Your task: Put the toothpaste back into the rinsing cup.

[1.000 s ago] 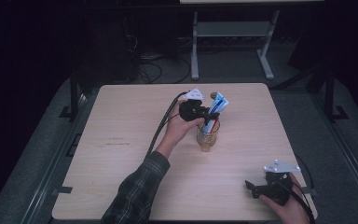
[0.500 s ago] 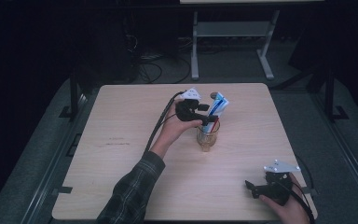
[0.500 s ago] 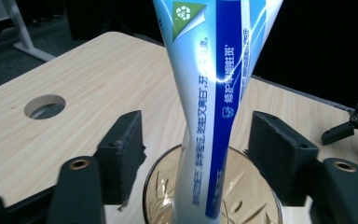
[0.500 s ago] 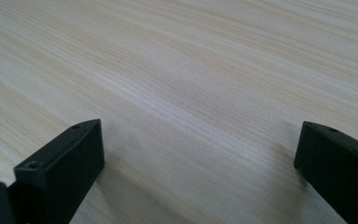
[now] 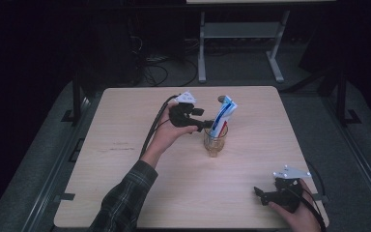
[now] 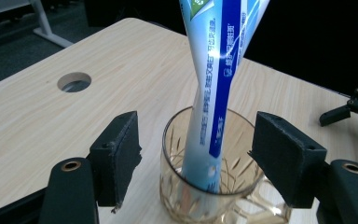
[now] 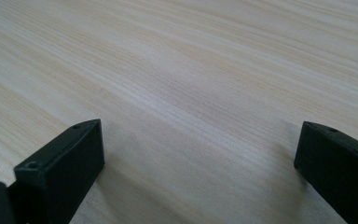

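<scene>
A blue-and-white toothpaste tube [image 5: 221, 116] stands leaning in a clear cut-glass cup [image 5: 215, 142] near the middle of the wooden table [image 5: 125, 164]. My left gripper [image 5: 204, 124] hovers just left of the tube, open; its jaws have just been opening. In the left gripper view the cup [image 6: 209, 186] and the tube [image 6: 214, 98] sit just ahead, framed by the spread jaws of the left gripper [image 6: 196, 140], and neither pad touches them. My right gripper [image 5: 260, 193] rests at the table's front right corner, open over bare wood [image 7: 198, 154].
A round cable hole [image 6: 74, 81] lies in the tabletop beyond the cup. The left gripper's cable [image 5: 149, 133] trails across the table's left half. The right gripper [image 6: 349, 109] appears far off in the left gripper view. A metal desk frame [image 5: 236, 34] stands behind the table.
The left gripper let go of the toothpaste tube and drew back to the left. The tube stays leaning in the cup. The right gripper has not moved.
</scene>
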A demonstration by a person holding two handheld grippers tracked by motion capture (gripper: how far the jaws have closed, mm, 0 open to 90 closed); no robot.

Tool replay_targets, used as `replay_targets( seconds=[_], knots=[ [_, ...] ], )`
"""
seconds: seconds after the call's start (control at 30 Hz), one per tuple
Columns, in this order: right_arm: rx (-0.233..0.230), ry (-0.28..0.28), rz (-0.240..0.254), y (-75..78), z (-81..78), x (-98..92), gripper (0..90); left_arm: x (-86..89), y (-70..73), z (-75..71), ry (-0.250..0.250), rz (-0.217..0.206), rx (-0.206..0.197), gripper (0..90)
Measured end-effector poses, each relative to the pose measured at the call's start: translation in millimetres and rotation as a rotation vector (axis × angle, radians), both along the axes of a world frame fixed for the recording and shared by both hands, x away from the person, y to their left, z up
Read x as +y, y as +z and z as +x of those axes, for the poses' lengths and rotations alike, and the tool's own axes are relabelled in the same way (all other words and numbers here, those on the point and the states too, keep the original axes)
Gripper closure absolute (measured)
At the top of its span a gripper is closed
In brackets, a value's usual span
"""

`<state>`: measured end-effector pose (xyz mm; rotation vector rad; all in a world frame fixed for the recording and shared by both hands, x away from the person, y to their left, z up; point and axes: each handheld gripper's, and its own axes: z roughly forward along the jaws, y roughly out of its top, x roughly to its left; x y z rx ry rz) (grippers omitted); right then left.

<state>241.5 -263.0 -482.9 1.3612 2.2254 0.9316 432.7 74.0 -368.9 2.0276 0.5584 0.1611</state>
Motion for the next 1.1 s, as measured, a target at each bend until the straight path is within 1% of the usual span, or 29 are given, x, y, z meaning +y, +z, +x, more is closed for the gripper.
replay_targets(
  seconds=[0.27, 0.4, 0.43, 0.53, 0.6, 0.73, 0.93, 1.1],
  knots=[
    [0.000, -0.001, 0.001, 0.0, 0.0, 0.0, 0.9, 21.7, 4.0, -11.2, 0.031, 0.023, -0.004, 31.9],
    [0.000, -0.001, 0.001, 0.0, 0.0, 0.1, 0.9, 35.2, 4.0, -17.3, 0.051, 0.030, 0.004, 31.7],
    [0.000, -0.001, 0.001, 0.0, 0.0, 0.1, 0.9, 39.0, 3.8, -18.6, 0.056, 0.037, 0.009, 31.8],
    [0.000, -0.001, 0.001, 0.0, -0.1, 0.1, 0.9, 50.0, 2.2, -22.3, 0.076, 0.047, 0.018, 31.7],
    [0.000, -0.001, 0.001, 0.0, -0.2, 0.0, 0.9, 56.5, 0.7, -24.5, 0.086, 0.043, 0.024, 31.6],
    [0.001, -0.001, 0.001, 0.0, -0.2, 0.0, 0.9, 68.0, -3.8, -29.9, 0.107, 0.052, 0.036, 31.1],
    [0.001, -0.001, 0.002, 0.0, -0.2, 0.0, 0.9, 84.2, -9.9, -39.9, 0.128, 0.079, 0.052, 30.1],
    [0.000, -0.001, 0.001, 0.0, -0.2, 0.0, 0.9, 97.2, -14.5, -49.9, 0.148, 0.091, 0.062, 29.3]
  ],
)
